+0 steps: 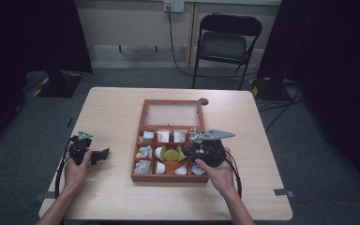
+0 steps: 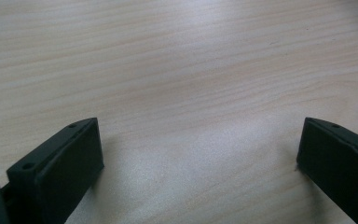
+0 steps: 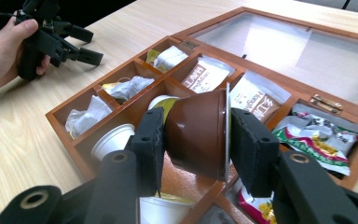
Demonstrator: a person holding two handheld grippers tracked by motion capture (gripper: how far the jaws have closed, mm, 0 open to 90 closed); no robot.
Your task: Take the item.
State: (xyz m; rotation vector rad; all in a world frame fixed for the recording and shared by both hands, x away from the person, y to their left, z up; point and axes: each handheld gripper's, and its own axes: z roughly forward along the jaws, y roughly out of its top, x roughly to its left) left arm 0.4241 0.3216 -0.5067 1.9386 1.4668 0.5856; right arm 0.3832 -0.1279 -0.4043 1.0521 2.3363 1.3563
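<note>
A wooden compartment box [image 1: 168, 179] lies mid-table, and its glass lid [image 1: 172, 114] is laid open flat behind it. My right gripper [image 1: 186, 153] hovers over the box's right side. In the right gripper view it [image 3: 198, 122] is shut on a brown coffee capsule [image 3: 198, 140], which is tipped on its side with its foil rim to the right, just above the middle compartments. My left gripper [image 1: 101, 155] rests low over the table left of the box. Its jaws [image 2: 200, 149] stand wide open over bare wood. It also appears at the far left of the right gripper view [image 3: 81, 44].
The compartments hold paper sachets [image 3: 205, 74], wrapped tea bags [image 3: 126, 86], white capsules [image 3: 114, 140] and a green-and-red packet [image 3: 317, 135]. A black folding chair [image 1: 227, 40] stands beyond the table's far edge. Bare tabletop [image 1: 108, 112] surrounds the box.
</note>
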